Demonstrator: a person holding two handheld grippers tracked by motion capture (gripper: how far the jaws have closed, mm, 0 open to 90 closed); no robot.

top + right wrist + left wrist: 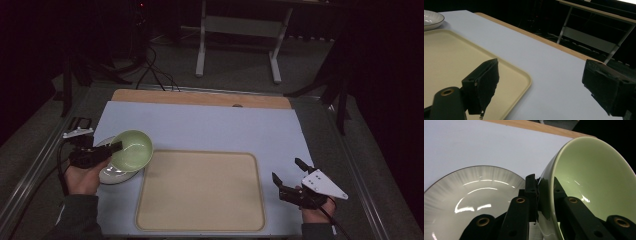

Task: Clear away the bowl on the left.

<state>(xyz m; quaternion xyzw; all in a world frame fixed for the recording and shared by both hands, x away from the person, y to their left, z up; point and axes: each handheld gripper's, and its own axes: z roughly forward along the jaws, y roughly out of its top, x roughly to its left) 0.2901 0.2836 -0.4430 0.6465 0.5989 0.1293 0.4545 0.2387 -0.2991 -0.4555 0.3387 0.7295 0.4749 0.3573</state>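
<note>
The glossy pale-green ceramic bowl (133, 149) sits in your left claw (116, 146), tipped on its side so its open mouth faces the camera in the high view. In the left gripper view the jaws are clamped on the bowl's rim, one inside the wall and one outside. The bowl (594, 187) is plain, smooth and shiny, with small highlights on its inner wall. It hangs just above the shallow white plate with grey radial streaks and a dark edge (474, 197), which lies on the counter beside the left edge of the beige rounded-corner plastic tray (200, 192).

Your right claw (289, 173) hovers at the tray's right side, its jaws wide apart and holding nothing; the right gripper view shows the tray's corner (506, 75) between them.

The counter is covered by a pale blue-white sheet (210, 127), with a strip of bare wood (200, 97) along its far edge. Beyond it the room is dark, with a grey floor, trailing cables (155, 75) and the white legs of another table (237, 45).
</note>
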